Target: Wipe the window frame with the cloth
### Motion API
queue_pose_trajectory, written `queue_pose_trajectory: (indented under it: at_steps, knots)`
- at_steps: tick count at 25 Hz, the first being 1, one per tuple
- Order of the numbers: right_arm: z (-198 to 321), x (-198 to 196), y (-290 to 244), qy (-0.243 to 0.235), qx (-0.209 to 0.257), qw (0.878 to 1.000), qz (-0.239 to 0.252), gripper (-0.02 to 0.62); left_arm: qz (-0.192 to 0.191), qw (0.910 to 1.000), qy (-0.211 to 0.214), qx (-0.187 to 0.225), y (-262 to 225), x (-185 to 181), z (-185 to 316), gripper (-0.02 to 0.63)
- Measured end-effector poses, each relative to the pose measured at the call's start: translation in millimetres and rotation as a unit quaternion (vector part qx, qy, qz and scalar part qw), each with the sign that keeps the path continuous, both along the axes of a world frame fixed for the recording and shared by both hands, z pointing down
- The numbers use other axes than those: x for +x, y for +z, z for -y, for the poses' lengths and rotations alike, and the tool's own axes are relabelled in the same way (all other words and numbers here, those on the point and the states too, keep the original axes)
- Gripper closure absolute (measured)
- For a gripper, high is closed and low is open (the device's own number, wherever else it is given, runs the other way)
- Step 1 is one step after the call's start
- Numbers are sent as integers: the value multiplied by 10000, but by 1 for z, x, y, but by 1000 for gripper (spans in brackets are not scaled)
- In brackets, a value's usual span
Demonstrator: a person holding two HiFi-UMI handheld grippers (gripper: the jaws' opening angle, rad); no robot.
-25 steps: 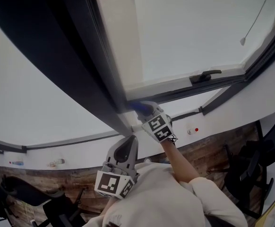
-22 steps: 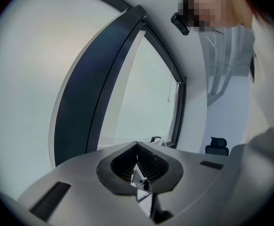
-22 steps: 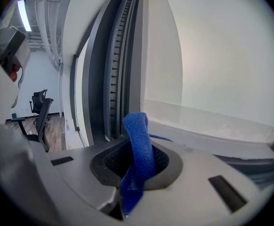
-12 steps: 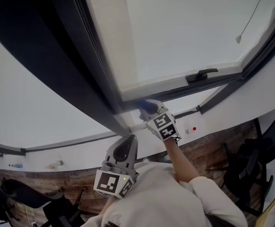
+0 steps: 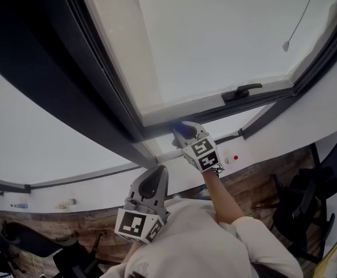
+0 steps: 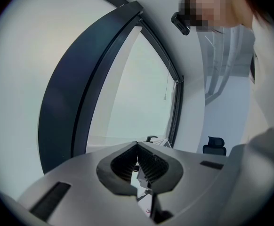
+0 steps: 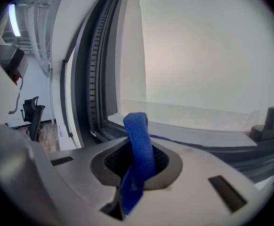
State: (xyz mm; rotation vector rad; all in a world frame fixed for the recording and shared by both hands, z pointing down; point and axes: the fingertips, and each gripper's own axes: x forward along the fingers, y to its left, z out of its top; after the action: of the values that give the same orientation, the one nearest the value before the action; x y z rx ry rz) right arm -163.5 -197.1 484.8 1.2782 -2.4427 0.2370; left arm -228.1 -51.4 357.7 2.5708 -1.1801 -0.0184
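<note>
- Right tongs (image 5: 184, 134), raised on an outstretched arm, are clamped on the blue cloth (image 5: 179, 127); in the right gripper view the strip stands pinched between the 2 jaws (image 7: 137, 160).
- Left tongs (image 5: 149, 185) hang low by the person's chest, well apart from the window. Jaws together, nothing between them (image 6: 138, 166).
- Cloth is at the bottom rail of the window frame (image 5: 212, 114), near its lower-left corner. The tip looks to meet the dark rail in the head view; firm contact not certain.
- Handle (image 5: 242, 91) sits further along the same rail to the right, apart from the cloth.
- Progress, as a judgement: no streaks or cleaned patches show, so what is done cannot be read. The rail from the cloth to the handle and beyond, plus the dark upright (image 7: 97, 79) on the left, look left to do.
- Cloth (image 7: 138, 140) is a narrow folded strip. Long axis runs along the tongs, from the jaws outward; folded end points at the rail and glass, loose end trails back under the jaws.
</note>
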Motion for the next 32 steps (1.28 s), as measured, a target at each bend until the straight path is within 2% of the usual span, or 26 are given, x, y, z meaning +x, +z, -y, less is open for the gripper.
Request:
queue_pose_trajectory:
  at_steps: [23, 32]
  knots:
    - [10, 87, -3, 460, 42, 9988, 171, 540, 48, 9998, 167, -22, 0, 62, 8, 597]
    - [13, 132, -3, 804, 23, 9964, 269, 540, 86, 9998, 170, -5, -1, 78, 7, 597]
